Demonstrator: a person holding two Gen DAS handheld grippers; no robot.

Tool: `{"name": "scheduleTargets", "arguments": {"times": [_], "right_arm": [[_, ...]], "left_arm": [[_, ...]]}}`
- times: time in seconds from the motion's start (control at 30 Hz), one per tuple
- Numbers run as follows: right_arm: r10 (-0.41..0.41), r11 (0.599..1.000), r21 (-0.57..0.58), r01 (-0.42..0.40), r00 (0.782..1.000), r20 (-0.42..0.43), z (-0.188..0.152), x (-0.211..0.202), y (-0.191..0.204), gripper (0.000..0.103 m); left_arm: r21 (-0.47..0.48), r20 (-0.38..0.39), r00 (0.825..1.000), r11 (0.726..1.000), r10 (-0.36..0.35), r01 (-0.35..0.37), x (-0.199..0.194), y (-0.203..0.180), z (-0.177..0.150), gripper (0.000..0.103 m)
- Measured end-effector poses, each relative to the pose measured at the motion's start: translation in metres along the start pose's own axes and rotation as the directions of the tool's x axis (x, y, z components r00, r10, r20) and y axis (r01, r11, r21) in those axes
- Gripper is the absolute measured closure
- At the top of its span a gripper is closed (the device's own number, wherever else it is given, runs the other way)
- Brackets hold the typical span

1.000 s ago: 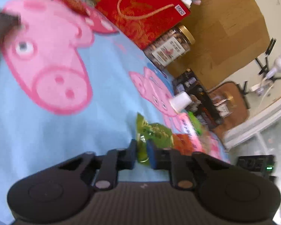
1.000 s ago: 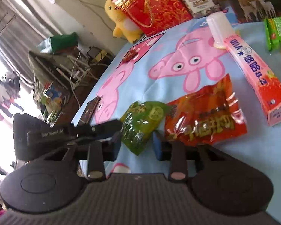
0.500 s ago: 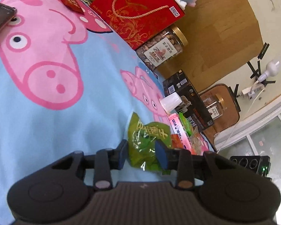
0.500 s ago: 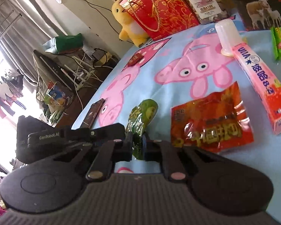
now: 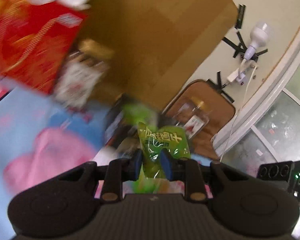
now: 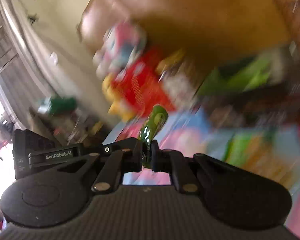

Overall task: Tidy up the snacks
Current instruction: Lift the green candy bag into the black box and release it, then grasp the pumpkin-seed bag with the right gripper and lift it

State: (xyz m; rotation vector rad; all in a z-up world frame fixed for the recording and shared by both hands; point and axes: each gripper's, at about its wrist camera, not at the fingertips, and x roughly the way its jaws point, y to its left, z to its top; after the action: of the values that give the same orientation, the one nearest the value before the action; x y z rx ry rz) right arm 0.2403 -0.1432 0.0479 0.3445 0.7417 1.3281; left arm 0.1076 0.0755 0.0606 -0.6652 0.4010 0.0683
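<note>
A green snack packet (image 5: 162, 142) stands between the blue pads of my left gripper (image 5: 151, 165); the jaws sit apart around it and I cannot tell whether they press it. My right gripper (image 6: 147, 156) is shut on the same green packet (image 6: 155, 125), pinching its lower edge, and holds it up above the blue cartoon-pig cloth (image 5: 20, 124). The left gripper's body (image 6: 40, 155) shows at the left of the right wrist view, close beside the right one. Both views are heavily motion-blurred.
A red gift bag (image 5: 30, 46), a nut jar (image 5: 78, 80) and a big cardboard box (image 5: 160, 30) stand at the back. A second jar (image 5: 196, 118) and blurred green and orange snacks (image 6: 248, 146) lie to the right. A socket strip (image 5: 278, 172) sits on the floor.
My right gripper has closed on the green packet and lifted it off the cloth. Both grippers have swung up fast and now face the box and wall. The left jaws have narrowed around the packet.
</note>
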Motion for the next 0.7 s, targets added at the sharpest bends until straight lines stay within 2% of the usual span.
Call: {"name": "scheduleTargets", "arguments": {"times": [0.07, 0.13, 0.17, 0.2, 0.23, 0.27, 0.3, 0.37, 0.43, 0.53, 0.6, 0.7], "right_arm": [[-0.047, 0.999, -0.013, 0.048, 0.998, 0.050, 0.023, 0.001, -0.014, 0.092], [-0.122, 0.991, -0.051, 0.127, 0.989, 0.082, 0.042, 0.011, -0.028, 0.084], [-0.194, 0.974, -0.097, 0.203, 0.977, 0.091, 0.047, 0.019, -0.034, 0.071], [-0.276, 0.949, -0.126, 0.288, 0.956, 0.098, 0.047, 0.024, -0.039, 0.063], [-0.342, 0.927, -0.127, 0.353, 0.935, 0.097, 0.046, 0.025, -0.045, 0.063], [-0.340, 0.930, -0.112, 0.349, 0.935, 0.098, 0.041, 0.017, -0.051, 0.063], [-0.297, 0.947, -0.089, 0.307, 0.948, 0.110, 0.032, 0.003, -0.056, 0.063], [-0.270, 0.957, -0.081, 0.280, 0.955, 0.120, 0.011, -0.023, -0.061, 0.063], [-0.273, 0.957, -0.068, 0.280, 0.956, 0.106, -0.010, -0.041, -0.066, 0.063], [-0.273, 0.960, -0.056, 0.276, 0.961, 0.051, -0.034, -0.051, -0.073, 0.060], [-0.328, 0.944, -0.035, 0.329, 0.944, 0.027, -0.036, -0.048, -0.079, 0.054], [-0.284, 0.958, 0.027, 0.284, 0.959, 0.001, -0.033, -0.040, -0.099, 0.057]], "left_arm": [[0.031, 0.007, 1.000, 0.999, 0.018, -0.018, 0.031, -0.012, 0.018, 0.079], [0.060, -0.002, 0.995, 0.993, 0.097, -0.097, 0.061, -0.018, 0.029, 0.078], [0.062, -0.010, 0.991, 0.989, 0.136, -0.135, 0.069, -0.018, 0.029, 0.079], [0.044, -0.013, 0.989, 0.988, 0.147, -0.146, 0.068, -0.016, 0.027, 0.079], [0.022, -0.009, 0.994, 0.994, 0.112, -0.111, 0.060, -0.013, 0.022, 0.079], [0.012, -0.002, 0.997, 0.997, 0.073, -0.073, 0.049, -0.011, 0.015, 0.079], [0.009, 0.010, 0.998, 0.998, 0.057, -0.057, 0.035, -0.010, 0.005, 0.079], [0.007, 0.011, 0.999, 0.999, 0.052, -0.052, 0.013, -0.007, -0.015, 0.079], [-0.001, -0.023, 0.999, 0.999, 0.036, -0.037, 0.002, -0.008, -0.038, 0.079], [0.004, -0.099, 0.995, 1.000, 0.013, -0.013, 0.002, -0.016, -0.070, 0.079], [0.002, -0.142, 0.990, 1.000, 0.003, -0.003, 0.008, -0.021, -0.083, 0.079], [0.001, -0.182, 0.983, 1.000, -0.005, 0.005, 0.012, -0.029, -0.095, 0.079]]}}
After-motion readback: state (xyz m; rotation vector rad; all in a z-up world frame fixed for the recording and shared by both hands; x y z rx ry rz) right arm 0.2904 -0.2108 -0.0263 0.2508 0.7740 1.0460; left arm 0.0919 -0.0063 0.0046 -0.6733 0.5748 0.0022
